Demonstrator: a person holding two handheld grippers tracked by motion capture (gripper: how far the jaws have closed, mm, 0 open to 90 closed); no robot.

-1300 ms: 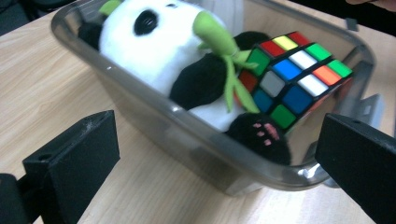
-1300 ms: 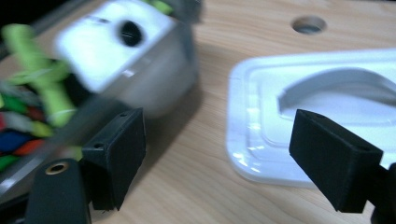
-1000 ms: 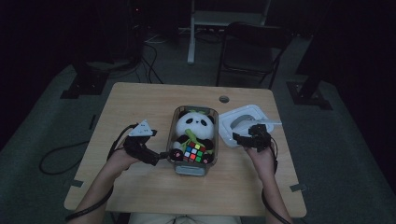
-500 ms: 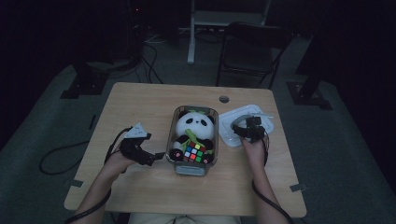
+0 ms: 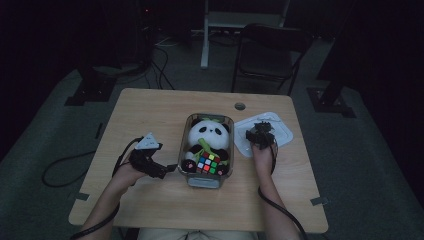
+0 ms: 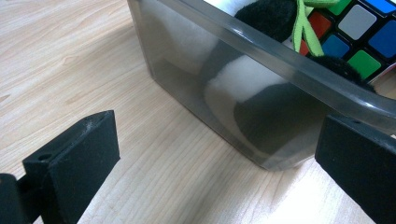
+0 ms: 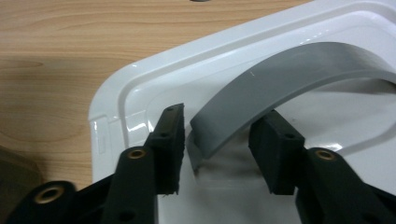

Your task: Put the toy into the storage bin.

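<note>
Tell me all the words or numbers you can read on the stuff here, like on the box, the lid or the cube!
None: no words, numbers or signs can be read anywhere.
Grey box: plain wall, no label.
White lid and its grey handle: no print to be seen.
Puzzle cube: coloured squares, no writing.
Panda toy: no tag to be seen.
Right gripper and left gripper: black jaws bear no marks.

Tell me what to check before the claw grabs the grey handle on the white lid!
1. Grey handle between the right claw pads: ok; jaws have just been closing.
2. Pads pressing the handle: not ok, gaps show.
3. White lid flat on the table: ok.
4. Left claw open beside the box: ok.
5. Panda and cube low enough for the lid: cannot tell.
</note>
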